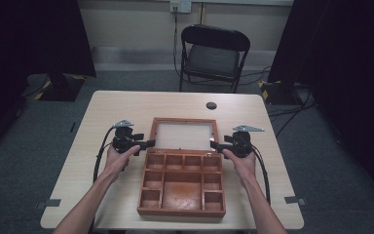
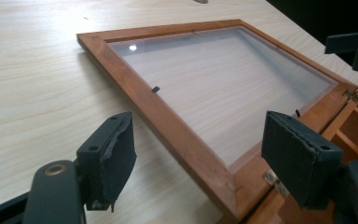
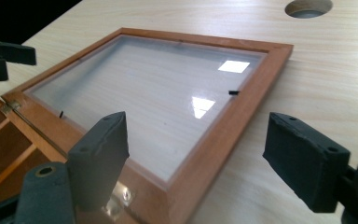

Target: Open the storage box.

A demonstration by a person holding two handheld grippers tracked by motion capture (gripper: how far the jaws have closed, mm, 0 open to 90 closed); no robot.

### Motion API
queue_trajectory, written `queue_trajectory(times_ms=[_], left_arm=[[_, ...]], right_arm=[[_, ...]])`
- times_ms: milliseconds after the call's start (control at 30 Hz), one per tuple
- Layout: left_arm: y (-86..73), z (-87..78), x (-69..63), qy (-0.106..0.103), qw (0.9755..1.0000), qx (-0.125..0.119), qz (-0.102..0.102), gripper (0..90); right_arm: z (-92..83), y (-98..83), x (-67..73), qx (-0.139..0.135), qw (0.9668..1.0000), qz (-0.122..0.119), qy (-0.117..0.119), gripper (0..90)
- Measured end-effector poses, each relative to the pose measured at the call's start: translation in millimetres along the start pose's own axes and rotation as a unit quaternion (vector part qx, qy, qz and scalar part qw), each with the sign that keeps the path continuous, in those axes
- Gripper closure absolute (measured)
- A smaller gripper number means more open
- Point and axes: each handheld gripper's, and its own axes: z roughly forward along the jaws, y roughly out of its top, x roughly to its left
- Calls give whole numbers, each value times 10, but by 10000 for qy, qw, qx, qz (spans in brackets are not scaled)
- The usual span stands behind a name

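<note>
Table (image 1: 107,109) — pale wood-grain top, rounded corners; we note a round cable hole (image 1: 211,105) near its far edge. Resting on it — one wooden compartment box (image 1: 182,187), opened out, its glass-paned lid (image 1: 184,135) folded back and lying flat on the tabletop.

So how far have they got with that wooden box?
The wooden box is open: its glass lid lies flat on the table, and the compartments I can see look empty. The left gripper and right gripper sit at the lid's two side rails, jaws open, gripping nothing. What comes next, filling or closing, I can't tell.
</note>
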Motion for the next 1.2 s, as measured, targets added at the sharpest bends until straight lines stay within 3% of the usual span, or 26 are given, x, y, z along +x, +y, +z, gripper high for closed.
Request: queue_trajectory(times_ms=[333, 533, 633, 700, 867, 933, 1033, 1133, 1200], left_arm=[[-145, -259, 45, 221, 9996, 94, 148, 250], [-293, -456, 78, 407, 9986, 193, 272, 248], [-341, -543, 122, 425, 9989, 109, 171, 248], [-360, -612, 138, 547, 9982, 106, 203, 247], [-426, -794, 121, 671, 9976, 8, 174, 247], [-468, -844, 111, 761, 9967, 113, 271, 247], [-550, -870, 110, 840, 9958, 339, 152, 247], [-650, -885, 88, 936, 9940, 491, 296, 247], [-711, -900, 85, 823, 9955, 435, 164, 247]], right_arm=[[-266, -133, -51, 108, 9998, -17, -176, 198], [-505, -248, -28, 269, 9988, -75, -411, 192], [-629, -338, -50, 284, 9986, -6, -449, 190], [-710, -395, -66, 301, 9981, 4, -535, 190], [-920, -546, -51, 309, 9960, -128, -823, 201], [-999, -622, -43, 370, 9951, -149, -904, 200], [-1059, -730, -56, 506, 9943, -102, -931, 193], [-1078, -823, -83, 632, 9928, -76, -1015, 189], [-1071, -894, -103, 687, 9918, 119, -1070, 182]])
